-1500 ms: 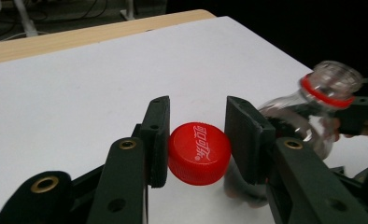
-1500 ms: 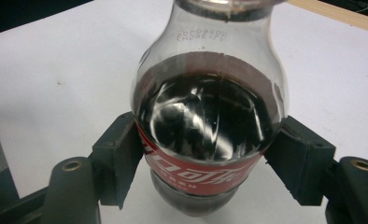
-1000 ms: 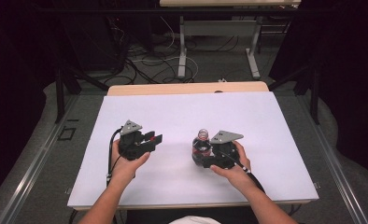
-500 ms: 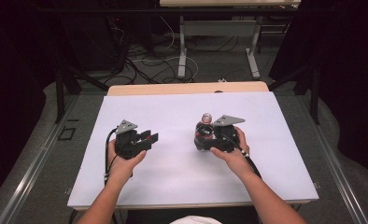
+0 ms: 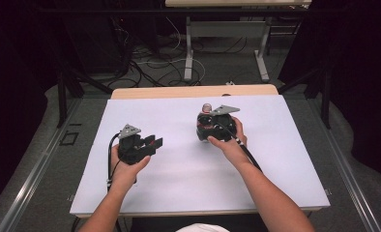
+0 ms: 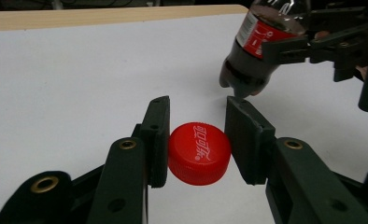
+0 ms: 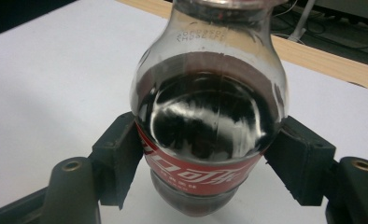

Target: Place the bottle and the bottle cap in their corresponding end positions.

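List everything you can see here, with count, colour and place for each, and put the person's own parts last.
bottle: one, clear with dark drink and a red label, right of the table's middle, clamped in the right gripper
bottle cap: one, red with white lettering, between the left gripper's jaws
table: one, white top with a pale wooden far edge, centre of the high view
far table: one, light top on grey legs, beyond the near one
cables: several, dark and white, on the floor behind the table
left gripper: one, black, left part of the table
right gripper: one, black, right of middle
forearms: two, entering from the bottom edge
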{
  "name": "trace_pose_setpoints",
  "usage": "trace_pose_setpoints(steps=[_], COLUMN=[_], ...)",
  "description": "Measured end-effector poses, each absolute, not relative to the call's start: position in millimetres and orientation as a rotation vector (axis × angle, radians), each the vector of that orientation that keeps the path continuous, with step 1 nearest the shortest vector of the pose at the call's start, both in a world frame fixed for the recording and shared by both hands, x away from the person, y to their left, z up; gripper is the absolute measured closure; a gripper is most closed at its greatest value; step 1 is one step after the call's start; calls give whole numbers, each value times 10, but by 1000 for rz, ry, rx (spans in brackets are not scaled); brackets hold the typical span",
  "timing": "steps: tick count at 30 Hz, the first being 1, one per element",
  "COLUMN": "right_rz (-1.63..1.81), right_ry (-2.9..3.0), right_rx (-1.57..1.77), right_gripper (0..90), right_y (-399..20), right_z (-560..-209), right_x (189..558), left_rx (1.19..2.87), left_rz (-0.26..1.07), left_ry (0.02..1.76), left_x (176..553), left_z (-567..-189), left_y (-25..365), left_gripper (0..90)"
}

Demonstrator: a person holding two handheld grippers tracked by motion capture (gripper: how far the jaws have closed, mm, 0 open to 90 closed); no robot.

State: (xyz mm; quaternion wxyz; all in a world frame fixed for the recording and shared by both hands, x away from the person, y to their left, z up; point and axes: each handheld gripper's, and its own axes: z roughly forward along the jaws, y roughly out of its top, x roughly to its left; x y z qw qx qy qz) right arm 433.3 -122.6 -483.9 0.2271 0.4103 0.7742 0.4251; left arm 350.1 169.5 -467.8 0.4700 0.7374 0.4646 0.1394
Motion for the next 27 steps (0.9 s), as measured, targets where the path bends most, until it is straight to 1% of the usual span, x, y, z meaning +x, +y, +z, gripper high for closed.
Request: trace_pose_setpoints(steps=[11, 16, 27], right_rz=[1142, 1132, 1128], right_ry=[2132, 2122, 2137], right_rx=[1172, 1182, 1158], right_gripper=[299, 297, 296], right_y=[-1039, -996, -930], right_z=[-5061, -5137, -5140], right_x=[4531, 4544, 4485], left_rx=[1808, 1791, 1809], left_rz=[332, 343, 332], left_ry=[1145, 1150, 1151], left_x=[3511, 3516, 3523], left_z=[-4698, -4711, -4710], left_y=[1703, 1703, 1716], left_gripper=[620, 621, 620])
